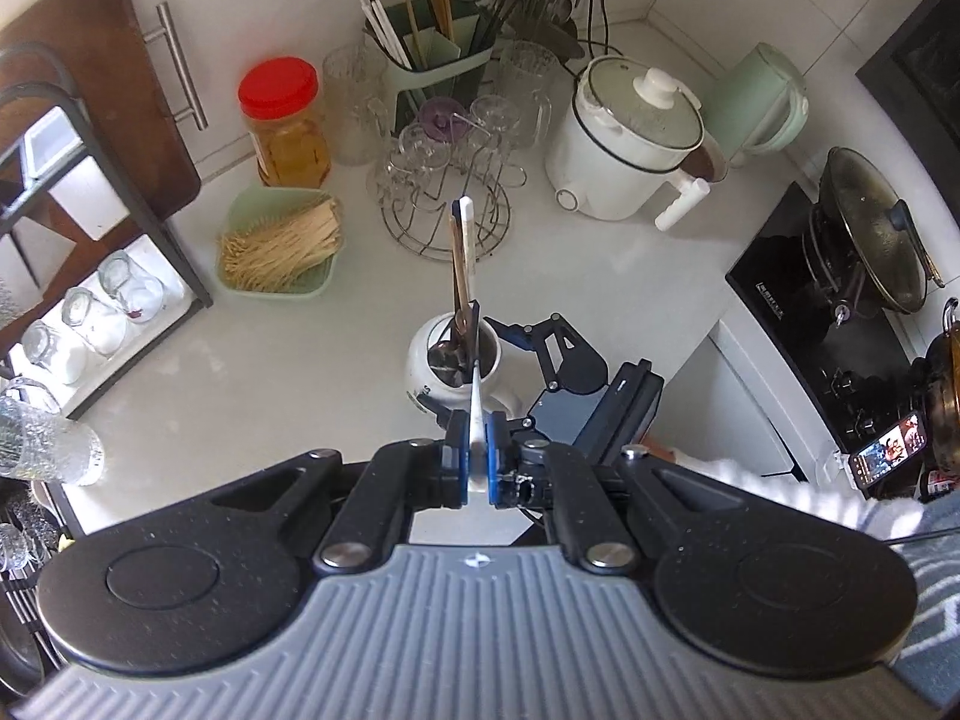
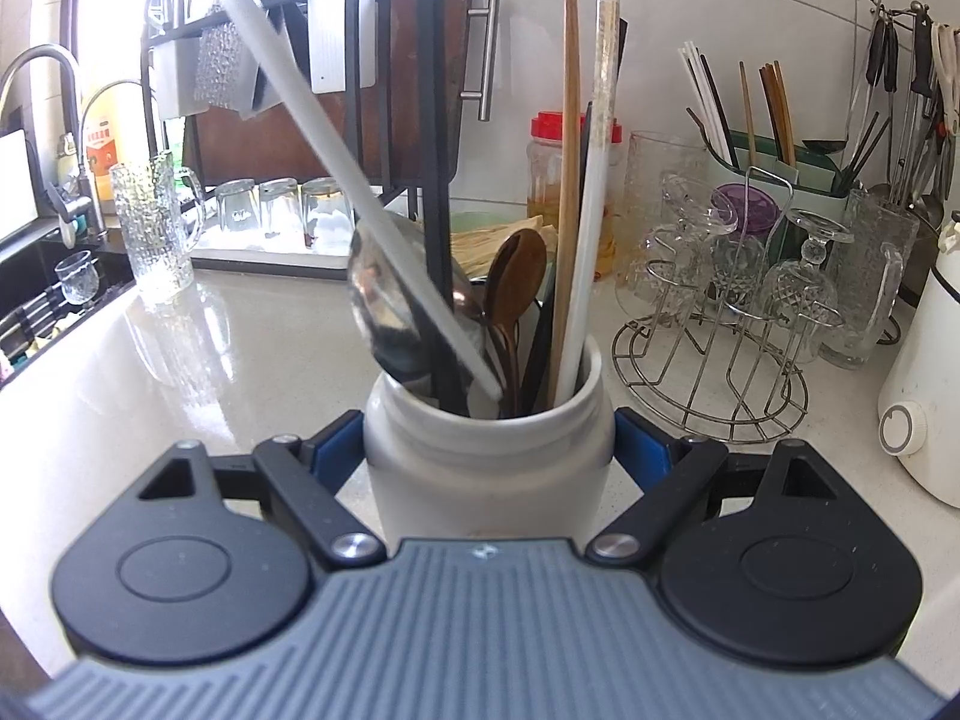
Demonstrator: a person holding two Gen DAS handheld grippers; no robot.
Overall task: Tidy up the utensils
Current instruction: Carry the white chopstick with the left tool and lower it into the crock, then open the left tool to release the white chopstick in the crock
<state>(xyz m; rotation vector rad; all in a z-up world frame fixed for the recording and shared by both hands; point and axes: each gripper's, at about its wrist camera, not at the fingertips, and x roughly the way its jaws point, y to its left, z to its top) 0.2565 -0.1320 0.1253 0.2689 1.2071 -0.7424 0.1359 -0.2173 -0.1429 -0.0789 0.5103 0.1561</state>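
A white ceramic jar (image 2: 486, 462) stands on the counter and holds spoons, a wooden chopstick (image 2: 569, 180) and a white chopstick (image 2: 594, 192). My right gripper (image 2: 489, 450) is shut on the jar, its blue pads (image 2: 639, 450) on both sides. My left gripper (image 1: 477, 456) is above the jar (image 1: 432, 372) and is shut on a white chopstick (image 1: 476, 414) whose lower end is inside the jar mouth. That chopstick crosses the right wrist view as a slanted white stick (image 2: 336, 162). A green utensil holder (image 1: 438, 66) with several chopsticks stands at the back.
A wire glass rack (image 1: 447, 180) with glasses, a red-lidded jar (image 1: 285, 120), a green tray of sticks (image 1: 279, 246), a white cooker (image 1: 630, 138) and a green kettle (image 1: 762, 102) stand behind the jar. The stove (image 1: 840, 312) is at the right; a dish rack (image 1: 78, 276) at the left.
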